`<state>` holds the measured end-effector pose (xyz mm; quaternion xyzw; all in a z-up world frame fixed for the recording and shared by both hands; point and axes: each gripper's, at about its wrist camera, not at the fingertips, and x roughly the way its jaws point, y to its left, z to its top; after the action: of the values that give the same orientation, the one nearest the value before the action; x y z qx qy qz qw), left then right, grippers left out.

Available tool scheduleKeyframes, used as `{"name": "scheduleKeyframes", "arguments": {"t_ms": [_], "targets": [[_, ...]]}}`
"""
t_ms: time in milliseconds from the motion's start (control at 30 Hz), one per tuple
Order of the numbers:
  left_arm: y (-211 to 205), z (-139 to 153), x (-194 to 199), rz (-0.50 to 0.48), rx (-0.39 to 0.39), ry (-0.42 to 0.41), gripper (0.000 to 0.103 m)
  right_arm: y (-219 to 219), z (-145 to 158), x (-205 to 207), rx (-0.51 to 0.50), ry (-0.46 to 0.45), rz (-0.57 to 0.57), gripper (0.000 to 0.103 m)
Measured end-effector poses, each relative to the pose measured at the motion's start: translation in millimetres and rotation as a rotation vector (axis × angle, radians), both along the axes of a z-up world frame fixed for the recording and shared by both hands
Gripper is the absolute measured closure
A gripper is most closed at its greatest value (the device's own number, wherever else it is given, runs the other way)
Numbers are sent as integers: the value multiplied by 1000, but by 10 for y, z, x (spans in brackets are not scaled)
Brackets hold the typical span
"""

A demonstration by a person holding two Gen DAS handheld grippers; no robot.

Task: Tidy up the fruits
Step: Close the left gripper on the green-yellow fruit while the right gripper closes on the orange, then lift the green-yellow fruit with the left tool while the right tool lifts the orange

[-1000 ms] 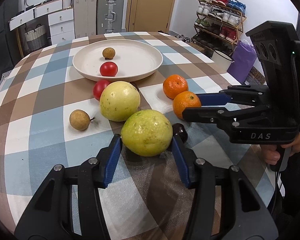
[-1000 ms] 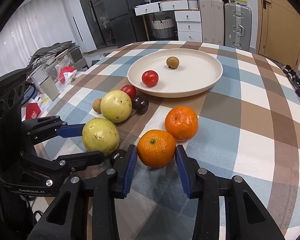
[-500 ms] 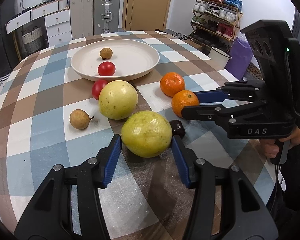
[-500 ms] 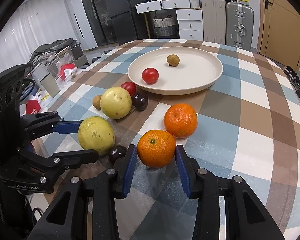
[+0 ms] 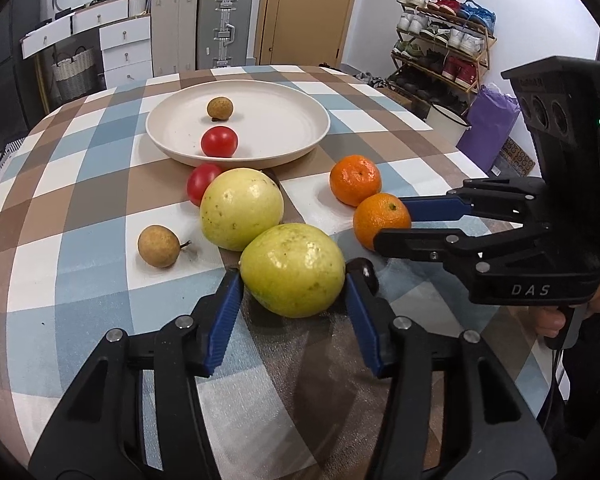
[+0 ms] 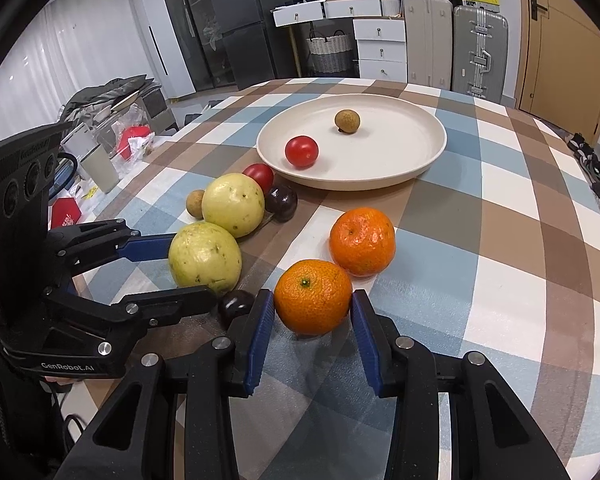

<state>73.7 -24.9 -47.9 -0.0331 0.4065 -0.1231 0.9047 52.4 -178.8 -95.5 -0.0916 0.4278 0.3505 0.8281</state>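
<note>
1. The table (image 5: 80, 200), covered in a blue, brown and white checked cloth, carried all the fruit.
2. The cream plate (image 5: 300, 136) stood at the far side of the table and held one red tomato (image 5: 219, 142) and one brown longan (image 5: 220, 107), well apart.
3. The left gripper (image 5: 293, 280) had its blue pads closed against both sides of the near yellow-green guava (image 5: 292, 269); whether that fruit rested on the cloth or was raised could not be told.
4. The right gripper (image 6: 313, 312) had its pads clamped on the near orange (image 6: 313, 297), just beside the second orange (image 6: 362, 241).
5. The second guava (image 5: 241, 208) lay on the cloth just behind the gripped guava, touching or nearly touching it.
6. A second tomato (image 5: 201, 183) sat between that guava and the plate rim.
7. A dark plum (image 6: 281, 201) lay beside that tomato, near the plate.
8. A second longan (image 5: 159, 246) lay on the cloth left of the guavas.
9. A small dark fruit (image 6: 235, 307) sat between the two grippers.
</note>
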Motion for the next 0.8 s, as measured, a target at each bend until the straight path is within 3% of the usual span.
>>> {"name": "scheduleKeyframes", "arguments": {"t_ms": [800], "targets": [[53, 380, -241, 37, -12, -140, 55, -117, 382, -119, 76, -90, -10, 63]]}}
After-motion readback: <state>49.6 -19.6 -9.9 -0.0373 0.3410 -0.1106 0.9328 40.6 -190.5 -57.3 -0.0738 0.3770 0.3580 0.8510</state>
